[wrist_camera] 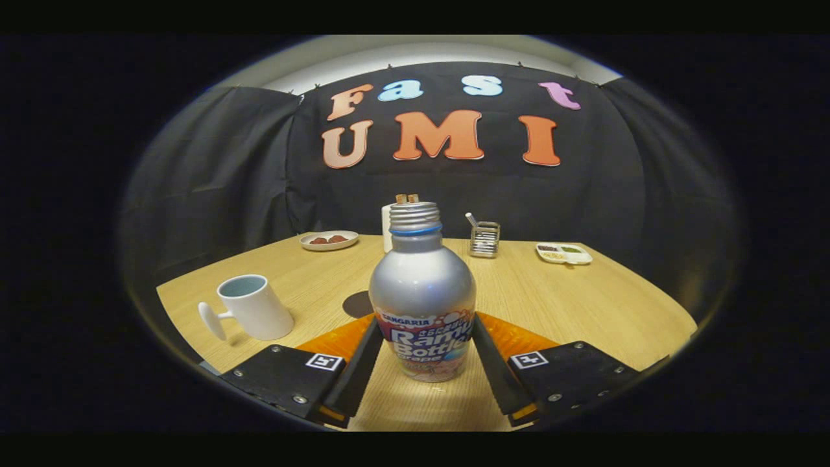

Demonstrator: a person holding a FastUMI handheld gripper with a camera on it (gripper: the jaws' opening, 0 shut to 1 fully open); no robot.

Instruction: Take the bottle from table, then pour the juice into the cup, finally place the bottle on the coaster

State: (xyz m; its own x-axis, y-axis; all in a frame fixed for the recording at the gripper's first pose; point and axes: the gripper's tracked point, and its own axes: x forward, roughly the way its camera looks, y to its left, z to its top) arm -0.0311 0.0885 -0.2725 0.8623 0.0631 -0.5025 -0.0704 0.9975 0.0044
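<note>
A silver bottle (423, 292) with a threaded open neck and a printed label stands upright between my fingers. My gripper (425, 324) is shut on it, with both black fingers (355, 373) pressing against the label's sides. A white cup (254, 306) sits on the wooden table (583, 305) to the left of the fingers, its handle pointing left and its inside looking pale blue. A dark round coaster (358, 303) lies just beyond the left finger, partly hidden behind the bottle. Whether the bottle's base touches the table I cannot tell.
At the table's far side are a plate with red pieces (329, 240), a white container (388, 227) behind the bottle's neck, a small clear holder with a stick in it (484, 239), and a white divided dish (563, 253). Black cloth walls surround the table.
</note>
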